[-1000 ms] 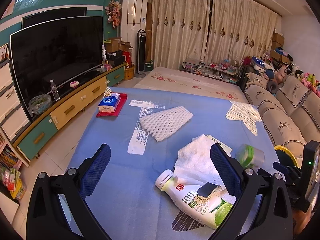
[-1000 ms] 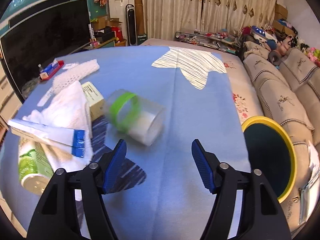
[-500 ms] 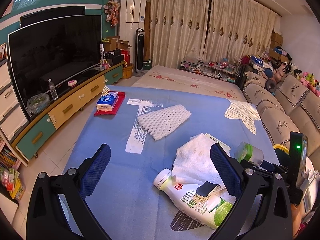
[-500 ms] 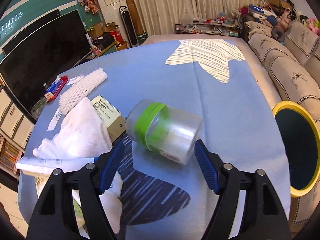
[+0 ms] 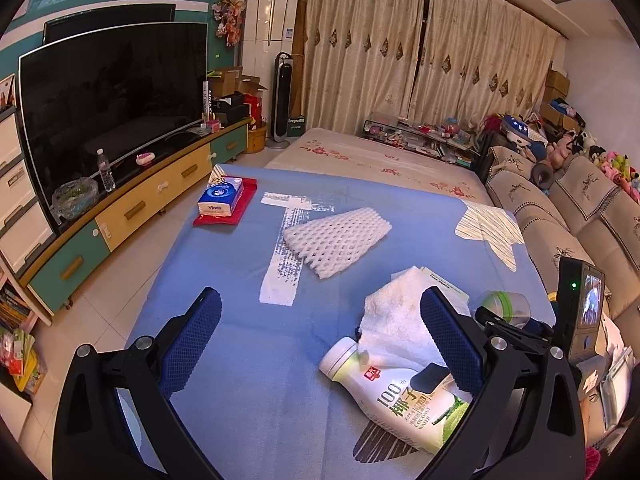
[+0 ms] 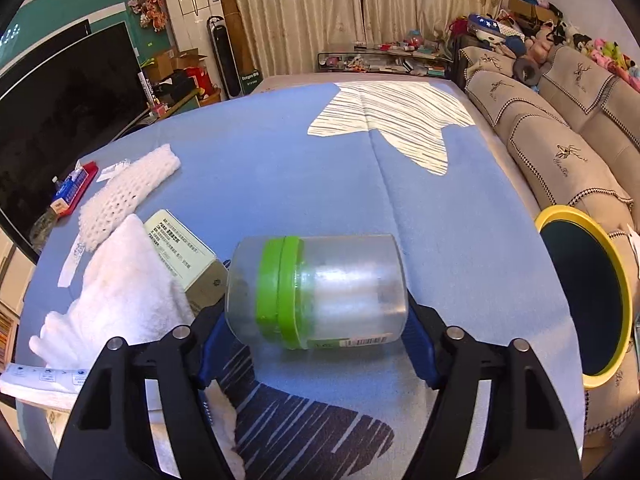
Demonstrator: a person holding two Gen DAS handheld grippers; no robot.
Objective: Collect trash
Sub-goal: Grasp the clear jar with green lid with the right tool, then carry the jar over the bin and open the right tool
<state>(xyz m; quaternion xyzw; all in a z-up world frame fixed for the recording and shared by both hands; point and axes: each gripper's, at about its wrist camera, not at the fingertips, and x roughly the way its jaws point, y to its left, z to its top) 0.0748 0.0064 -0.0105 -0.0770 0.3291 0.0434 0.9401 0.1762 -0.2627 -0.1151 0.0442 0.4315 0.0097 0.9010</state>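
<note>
A clear plastic jar with a green band [image 6: 316,292] lies on its side on the blue tablecloth [image 6: 280,168]. My right gripper [image 6: 316,348] is open with one finger on each side of the jar, not clamped. The jar also shows in the left wrist view [image 5: 502,307]. My left gripper [image 5: 320,344] is open and empty above the cloth. A coconut water bottle [image 5: 400,396] lies on its side by its right finger. A white towel [image 5: 396,324], a small carton [image 6: 180,248] and a white foam net [image 5: 336,236] lie nearby.
A yellow-rimmed bin [image 6: 584,300] stands off the table's right edge by the sofa [image 6: 560,128]. A tissue pack on a red mat [image 5: 222,200] lies at the far left corner. A TV cabinet [image 5: 120,208] runs along the left.
My right gripper has moved forward and down until the jar sits between its open fingers. My left gripper has barely moved.
</note>
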